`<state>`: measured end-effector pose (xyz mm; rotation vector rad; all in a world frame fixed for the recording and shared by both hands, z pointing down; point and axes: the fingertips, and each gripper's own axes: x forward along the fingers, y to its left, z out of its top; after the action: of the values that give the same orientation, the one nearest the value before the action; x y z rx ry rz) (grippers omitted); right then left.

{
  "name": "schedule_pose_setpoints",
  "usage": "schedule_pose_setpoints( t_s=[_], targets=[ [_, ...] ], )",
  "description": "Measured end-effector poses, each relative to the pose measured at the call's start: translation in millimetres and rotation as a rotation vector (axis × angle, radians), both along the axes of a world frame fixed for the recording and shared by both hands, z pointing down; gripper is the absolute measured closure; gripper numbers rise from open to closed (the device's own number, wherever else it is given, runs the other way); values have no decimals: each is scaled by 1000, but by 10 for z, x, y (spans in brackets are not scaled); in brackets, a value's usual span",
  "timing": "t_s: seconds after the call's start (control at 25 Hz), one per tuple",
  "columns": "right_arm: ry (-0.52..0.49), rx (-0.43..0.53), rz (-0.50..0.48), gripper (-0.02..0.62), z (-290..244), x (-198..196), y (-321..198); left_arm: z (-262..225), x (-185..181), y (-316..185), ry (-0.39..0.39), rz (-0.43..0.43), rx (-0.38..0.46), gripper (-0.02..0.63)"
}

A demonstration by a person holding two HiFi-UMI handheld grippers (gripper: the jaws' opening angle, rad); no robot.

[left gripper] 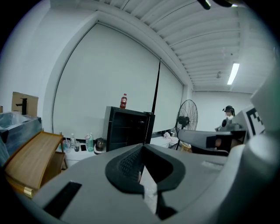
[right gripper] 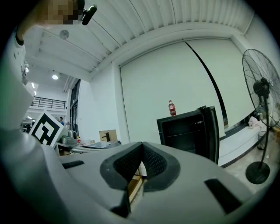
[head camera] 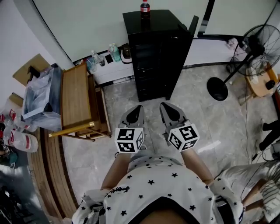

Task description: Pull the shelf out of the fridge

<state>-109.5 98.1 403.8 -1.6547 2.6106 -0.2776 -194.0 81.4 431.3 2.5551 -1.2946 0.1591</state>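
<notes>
The black fridge (head camera: pixel 155 52) stands on the floor against the far wall with its door (head camera: pixel 193 27) swung open to the right. A red-capped bottle (head camera: pixel 145 8) stands upright on its top. Inside the dark cabinet a shelf (right gripper: pixel 181 134) sits fully in place, level, across the width. The interior is too dark to tell whether anything rests on it. Both grippers hang side by side in front of the person, well apart from the fridge and pointing toward it. The left gripper (head camera: pixel 139 107) has its fingers (left gripper: pixel 127 164) pressed together with nothing between them. The right gripper (head camera: pixel 164 105) likewise has its fingers (right gripper: pixel 153 164) closed on nothing. Left of the fridge, a low white ledge (head camera: pixel 111 72) along the wall carries a few small bottles and a dark pot-like item. Nearer the person on that side is a bare wooden tabletop (head camera: pixel 75 94). Just beside it is a clear bin (head camera: pixel 39 114) filled with crumpled plastic, with whatever is under that plastic hidden. A standing fan (head camera: pixel 253 46) is off to the right of the fridge, well apart from it.
</notes>
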Motion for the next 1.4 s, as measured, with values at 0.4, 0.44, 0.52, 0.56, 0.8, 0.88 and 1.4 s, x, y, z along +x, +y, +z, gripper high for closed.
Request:
schedule_pose_setpoints(
  t_s=[0.4,0.44,0.52,0.56,0.8,0.88,1.4],
  targets=[
    [-39,-19,68,601,43,-100,-702,24,-136,-734,-13,64,-2,594],
    [-41,-20,75,601,51,-96,-759,37,-137,-796,-16,71,-3,594],
    [-44,-22,89,601,62,-92,-863,55,-146,-912,-20,82,-6,594],
    [-45,-24,95,601,66,-94,-909,60,-156,-967,-20,85,-7,594],
    [-32,-29,122,601,59,-43,-1155,77,-148,-1292,-13,99,-22,594],
    [-29,-32,129,601,49,25,-1233,79,-90,-1386,-14,103,-27,594],
    [-30,-10,83,601,21,719,-1901,201,564,-2043,-7,38,-56,594]
  ],
)
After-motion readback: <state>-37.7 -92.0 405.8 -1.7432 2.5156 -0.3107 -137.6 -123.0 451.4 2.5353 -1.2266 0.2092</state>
